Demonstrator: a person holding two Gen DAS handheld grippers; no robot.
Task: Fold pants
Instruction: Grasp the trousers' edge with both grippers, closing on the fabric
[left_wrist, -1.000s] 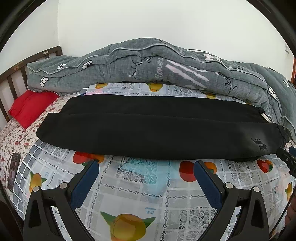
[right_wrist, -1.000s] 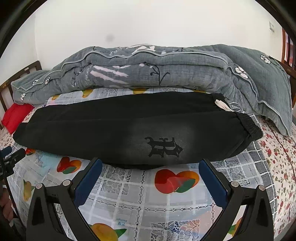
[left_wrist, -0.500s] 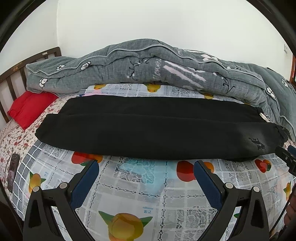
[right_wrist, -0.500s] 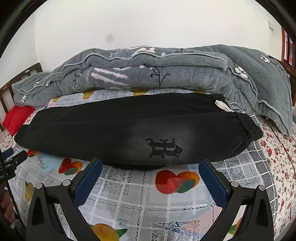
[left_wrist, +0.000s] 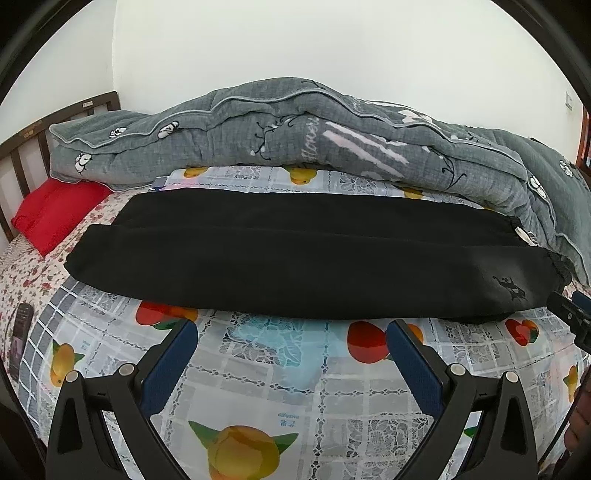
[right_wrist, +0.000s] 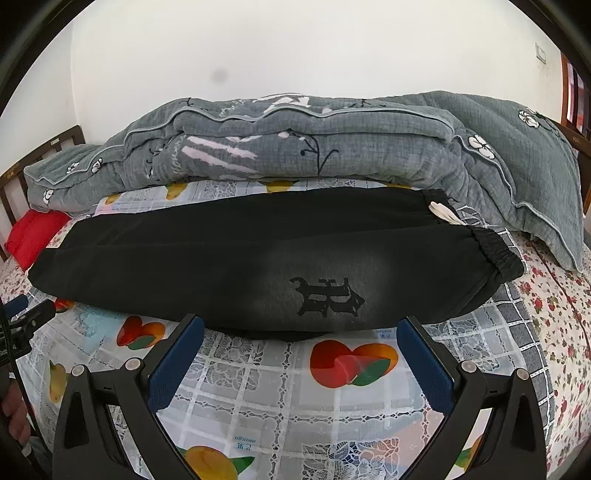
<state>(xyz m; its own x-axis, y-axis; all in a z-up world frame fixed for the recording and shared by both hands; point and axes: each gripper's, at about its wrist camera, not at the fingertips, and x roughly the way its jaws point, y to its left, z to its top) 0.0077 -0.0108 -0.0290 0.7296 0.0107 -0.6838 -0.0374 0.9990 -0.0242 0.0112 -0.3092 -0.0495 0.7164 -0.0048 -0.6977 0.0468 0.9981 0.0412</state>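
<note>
Left hand-held gripper (left_wrist: 291, 334): fingers spread wide, nothing between them, hovering over the fruit-print bedsheet (left_wrist: 258, 398) just short of the near edge of the black pants (left_wrist: 295, 266). Right hand-held gripper (right_wrist: 300, 332): same, spread and empty, tips just short of the pants' near edge below the gothic logo (right_wrist: 327, 297).

Change over the last second: small. In both views the pants sit slightly lower and larger in frame, so both grippers have crept closer to the fabric. Pants themselves haven't moved; no contact yet.

Pants location: laid lengthwise across the bed, already folded leg over leg. Elastic waistband (right_wrist: 495, 251) at the right end, leg ends at the left near the red pillow (left_wrist: 55, 212). Grey quilt (left_wrist: 295, 136) bunched behind, against the wall. Phone (left_wrist: 20, 332) on the sheet at far left, well apart.

Read: approach phase for the next fold, probably one end carried over the other. Each gripper sits inboard of its end, so expect lateral repositioning before a pinch. Risk: catching the bedsheet along with the pants edge.
</note>
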